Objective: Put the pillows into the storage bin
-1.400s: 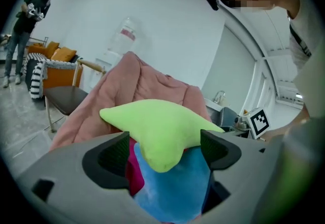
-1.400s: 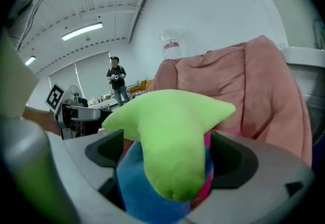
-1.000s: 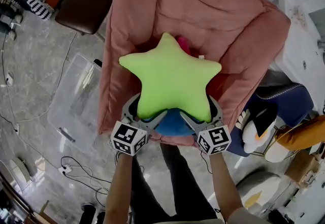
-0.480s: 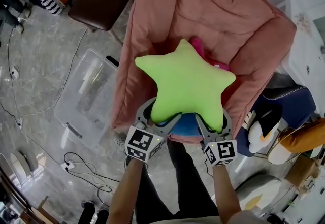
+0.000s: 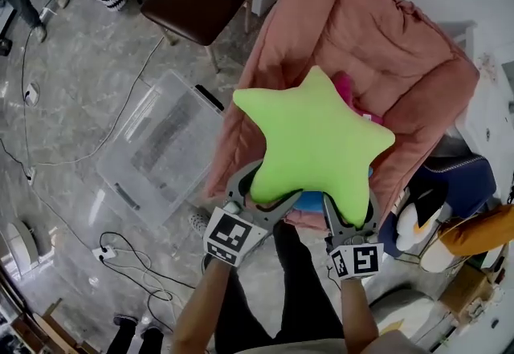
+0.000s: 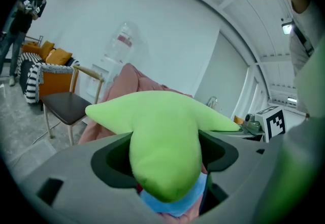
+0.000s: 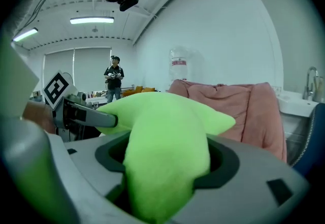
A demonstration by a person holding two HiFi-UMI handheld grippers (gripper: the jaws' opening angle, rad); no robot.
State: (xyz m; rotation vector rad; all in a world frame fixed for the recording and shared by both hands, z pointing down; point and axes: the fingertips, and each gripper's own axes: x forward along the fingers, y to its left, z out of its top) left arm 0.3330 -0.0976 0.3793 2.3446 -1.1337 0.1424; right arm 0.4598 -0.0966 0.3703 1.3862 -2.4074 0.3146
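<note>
A green pillow (image 5: pixel 317 144) is held above the pink chair (image 5: pixel 385 47). One point is clamped in the left gripper (image 5: pixel 261 201), another in the right gripper (image 5: pixel 351 212), whose jaws have just been closing on it. The bin (image 5: pixel 152 148) is set on the floor beside the chair.

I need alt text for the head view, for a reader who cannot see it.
Two hand-held grippers hold a green star-shaped pillow over a pink armchair: the left gripper and the right gripper each clamp one lower point, the right's jaws having just closed on it. A clear storage bin sits on the floor at left.
</note>
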